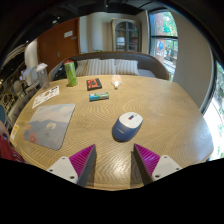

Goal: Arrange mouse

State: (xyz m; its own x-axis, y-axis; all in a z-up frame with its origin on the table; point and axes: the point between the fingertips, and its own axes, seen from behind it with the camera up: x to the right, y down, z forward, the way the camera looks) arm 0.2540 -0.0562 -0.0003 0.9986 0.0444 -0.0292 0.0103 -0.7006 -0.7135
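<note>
**Ana:** Gripper point(112, 160) sits low at the near edge of the table point(165, 125), its fingers spread wide and holding nothing; both magenta pads point(84, 158) face an empty gap.

**Ben:** And the mouse?

**Ana:** The mouse point(127, 125) lies just ahead of the fingers, a little to the right of the midline, flat on the wood and apart from both fingertips. Nothing touches it.

**Ben:** So how far along does the job look?

**Ana:** Hardly started, by her reading. The mouse is not grasped, and the grey mouse mat point(50, 124) lies ahead to the left, well apart from it. If arranging means setting the mouse on that mat, then the approach, the grip, the carry and the placing all remain.

**Ben:** Room to move?

**Ana:** Plenty near the gripper. Bare wood runs between the fingers and the mouse, and between the mouse and the mat. Further out, a book point(98, 96) lies beyond the mouse, then a second book point(94, 84) and a green bottle point(70, 73) towards the far left. A paper point(45, 96) lies beyond the mat.

**Ben:** Edges?

**Ana:** The round table curves away on the right, and the mat's left side sits near the left rim, so a leftward carry wants care there. A bench point(120, 66) stands beyond the far edge.
</note>
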